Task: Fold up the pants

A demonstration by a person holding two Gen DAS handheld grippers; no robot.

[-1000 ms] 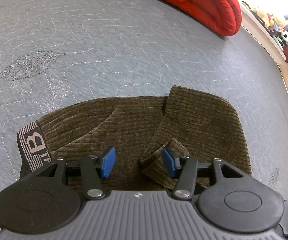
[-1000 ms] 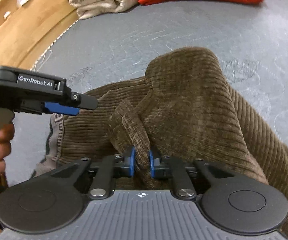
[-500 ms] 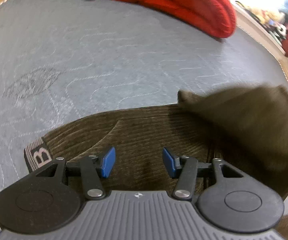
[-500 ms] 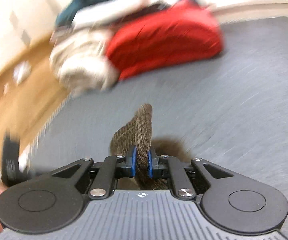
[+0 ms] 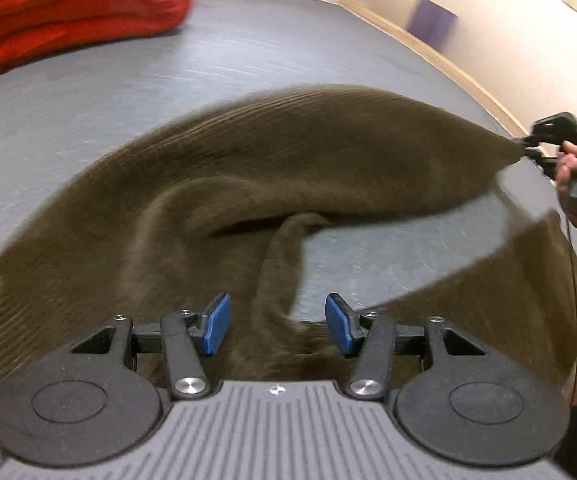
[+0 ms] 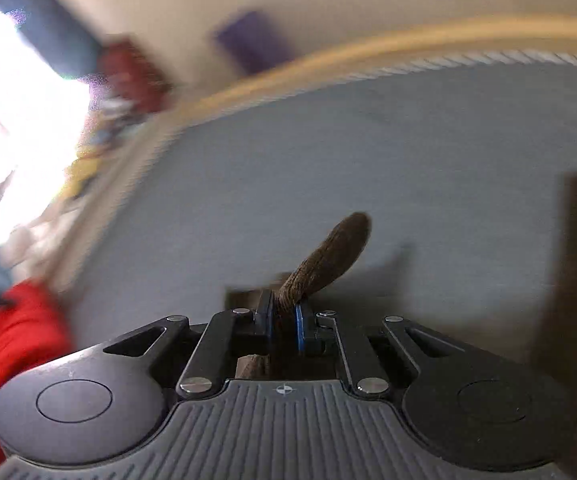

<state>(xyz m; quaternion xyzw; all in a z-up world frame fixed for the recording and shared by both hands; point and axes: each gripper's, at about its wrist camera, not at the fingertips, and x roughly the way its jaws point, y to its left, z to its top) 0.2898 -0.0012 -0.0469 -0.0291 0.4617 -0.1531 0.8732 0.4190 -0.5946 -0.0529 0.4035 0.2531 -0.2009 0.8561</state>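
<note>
Now the right claw [image 6: 284,316] pinches a fold of the pants [image 5: 288,160]. The left claw [image 5: 276,324] is spread, with pants fabric lying between its fingers.

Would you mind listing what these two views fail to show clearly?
- Pants waistband: left wrist view, cut off behind the left gripper.
- Fabric texture: left view, motion blur.
- Pants below the right gripper: right wrist view, hidden by its body.
- Shelf clutter: right view, blur and glare.
</note>
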